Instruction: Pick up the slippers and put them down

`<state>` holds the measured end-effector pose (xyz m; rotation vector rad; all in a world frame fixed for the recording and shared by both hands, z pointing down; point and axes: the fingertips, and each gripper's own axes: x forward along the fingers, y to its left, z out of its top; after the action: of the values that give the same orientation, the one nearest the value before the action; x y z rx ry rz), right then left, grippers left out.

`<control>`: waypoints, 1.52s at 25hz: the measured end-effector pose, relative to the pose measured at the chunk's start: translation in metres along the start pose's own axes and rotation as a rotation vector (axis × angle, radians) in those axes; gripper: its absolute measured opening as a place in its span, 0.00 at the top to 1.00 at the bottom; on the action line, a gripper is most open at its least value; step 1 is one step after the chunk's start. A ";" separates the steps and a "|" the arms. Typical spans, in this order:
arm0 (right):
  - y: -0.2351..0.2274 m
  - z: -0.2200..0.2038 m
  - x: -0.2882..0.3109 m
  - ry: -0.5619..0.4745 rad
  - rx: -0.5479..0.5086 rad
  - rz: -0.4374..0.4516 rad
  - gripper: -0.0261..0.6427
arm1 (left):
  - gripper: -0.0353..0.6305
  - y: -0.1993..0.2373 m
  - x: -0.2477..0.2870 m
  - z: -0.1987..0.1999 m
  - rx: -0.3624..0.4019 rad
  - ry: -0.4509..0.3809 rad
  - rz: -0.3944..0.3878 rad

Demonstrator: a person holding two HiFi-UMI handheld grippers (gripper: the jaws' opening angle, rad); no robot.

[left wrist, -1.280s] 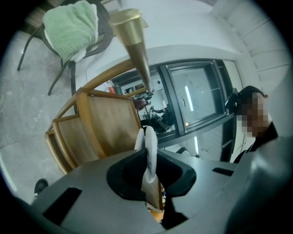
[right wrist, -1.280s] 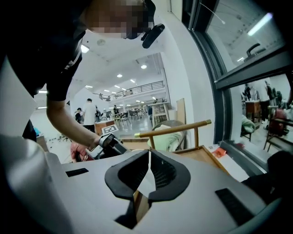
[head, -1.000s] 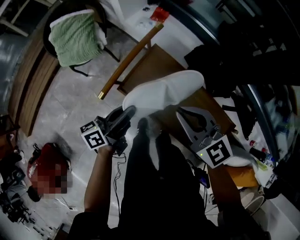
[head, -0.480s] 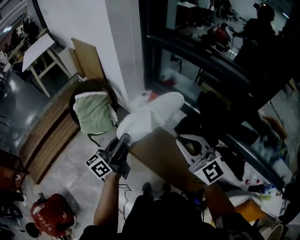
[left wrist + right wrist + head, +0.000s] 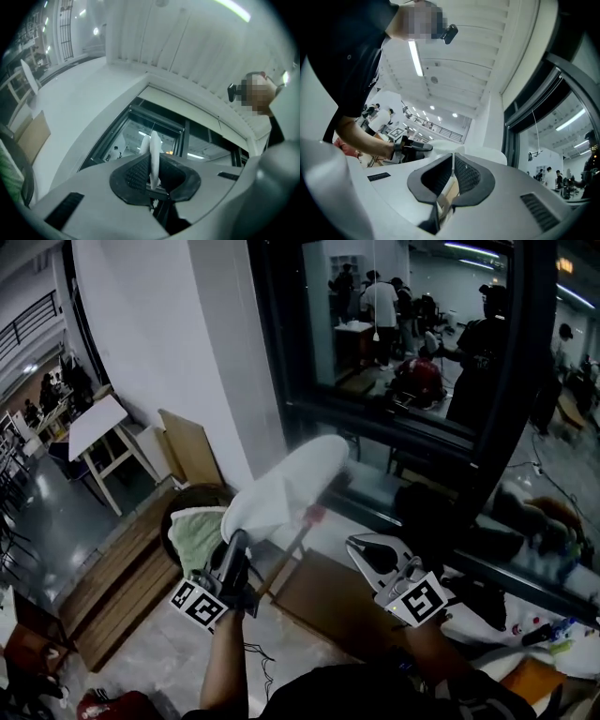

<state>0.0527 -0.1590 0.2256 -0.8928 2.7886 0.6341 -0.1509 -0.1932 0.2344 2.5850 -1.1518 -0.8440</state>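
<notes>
My left gripper (image 5: 237,542) is raised in front of me, shut on the end of a white slipper (image 5: 281,488), which sticks up and to the right toward the window. In the left gripper view the slipper's thin white edge (image 5: 153,150) stands pinched between the dark pads of the left gripper (image 5: 153,164). My right gripper (image 5: 358,547) hangs to the right at about the same height, apart from the slipper. Its pads (image 5: 461,173) meet with nothing between them. No second slipper shows.
A chair with a green cushion (image 5: 199,532) stands below the slipper, beside a wooden stick with a red end (image 5: 292,545) and a brown board (image 5: 333,601). A dark-framed window (image 5: 412,427) with people behind it fills the back. A white table (image 5: 94,423) and a wooden platform (image 5: 117,587) are at left.
Both grippers have risen, the left one carrying the slipper up with it. The head view has swung up from the floor to the wall and window.
</notes>
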 end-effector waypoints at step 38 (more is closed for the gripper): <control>0.014 -0.032 -0.014 -0.032 0.061 0.016 0.92 | 0.88 -0.001 -0.017 -0.022 0.023 0.031 0.054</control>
<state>0.0561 -0.1557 0.2634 -0.8413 2.7736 0.5567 -0.1470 -0.1815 0.2590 2.5635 -1.2231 -0.7807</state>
